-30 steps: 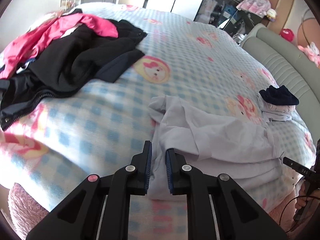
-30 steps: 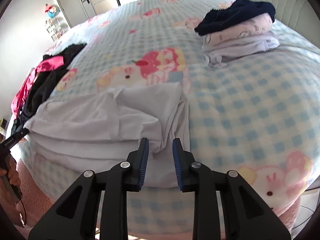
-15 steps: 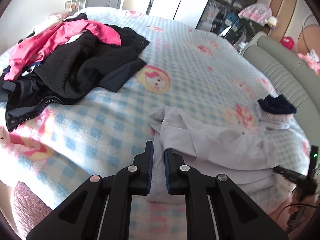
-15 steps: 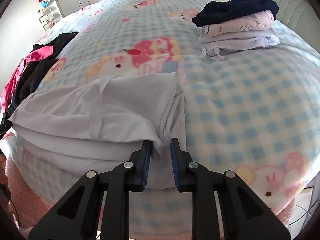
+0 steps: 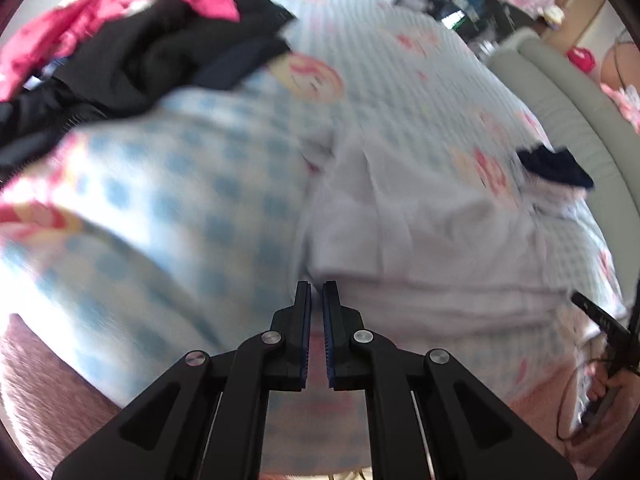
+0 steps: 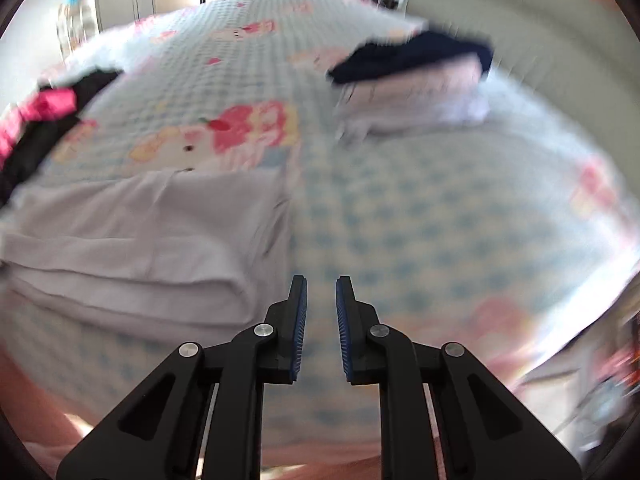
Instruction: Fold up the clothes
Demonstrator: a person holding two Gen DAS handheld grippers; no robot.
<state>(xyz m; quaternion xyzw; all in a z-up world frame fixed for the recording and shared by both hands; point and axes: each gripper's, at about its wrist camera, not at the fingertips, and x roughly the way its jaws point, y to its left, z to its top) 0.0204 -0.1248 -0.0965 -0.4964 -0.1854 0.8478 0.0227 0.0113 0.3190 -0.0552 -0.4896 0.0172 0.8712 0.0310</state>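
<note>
A white garment (image 5: 420, 240) lies partly folded near the bed's front edge, its layers stacked along the near side. My left gripper (image 5: 316, 286) is shut, with only a sliver between the pads, and its tips are at the garment's near left corner. Blur hides whether any cloth is pinched there. In the right wrist view the white garment (image 6: 140, 232) lies left of my right gripper (image 6: 321, 280). Its jaws are closing with a clear gap, and only the checked sheet shows between them.
A folded stack topped by a navy piece (image 6: 420, 80) sits at the back right. A heap of black and pink clothes (image 5: 140, 48) fills the far left. A padded headboard (image 5: 580, 100) runs along the bed's right side. A hand (image 5: 612, 388) holds the other gripper at the right edge.
Both pairs of jaws have narrowed. The right gripper has slid right, off the garment's near corner. The left gripper has tipped down toward the near left corner. Both views are now blurred.
</note>
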